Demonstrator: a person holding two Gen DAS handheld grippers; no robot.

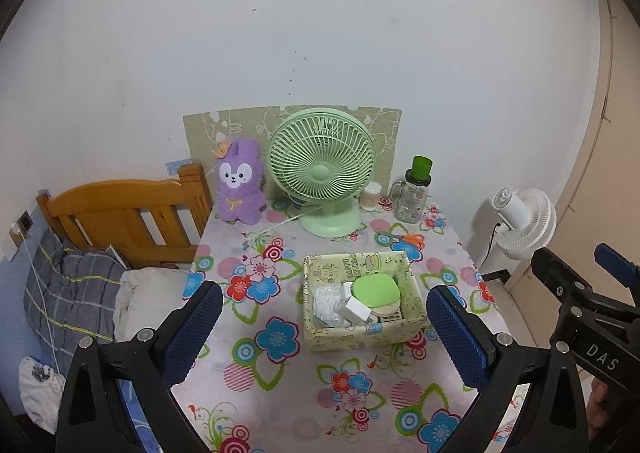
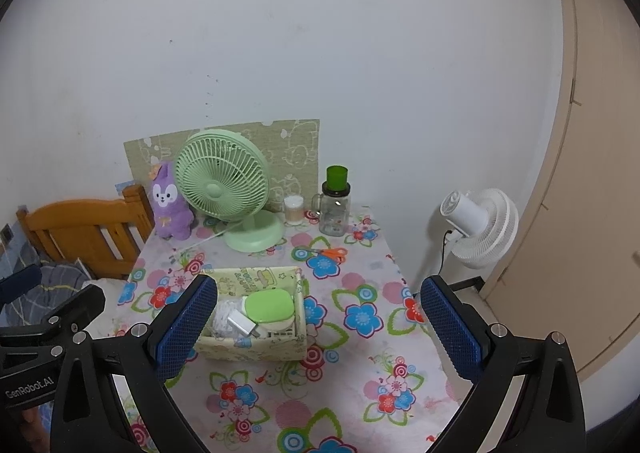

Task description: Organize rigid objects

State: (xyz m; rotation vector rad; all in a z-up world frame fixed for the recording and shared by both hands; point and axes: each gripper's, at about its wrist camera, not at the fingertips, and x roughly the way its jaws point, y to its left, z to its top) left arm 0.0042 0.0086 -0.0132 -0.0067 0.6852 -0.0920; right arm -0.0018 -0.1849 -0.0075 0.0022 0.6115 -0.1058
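On the flowered surface (image 1: pixel 248 337) my box (image 1: pixel 362 333) already holds a green case (image 1: pixel 376 290), a white plug (image 1: pixel 357 309) and a pale bundle, so I judge most of the tidying done. Outside it I see a fan (image 1: pixel 322 173), a jar (image 1: pixel 412 197), a small pot (image 1: pixel 371 196) and orange scissors (image 1: pixel 408 240), perhaps left to sort. My left claw (image 1: pixel 324 333) and right claw (image 2: pixel 318 329) both hang wide and empty above the surface.
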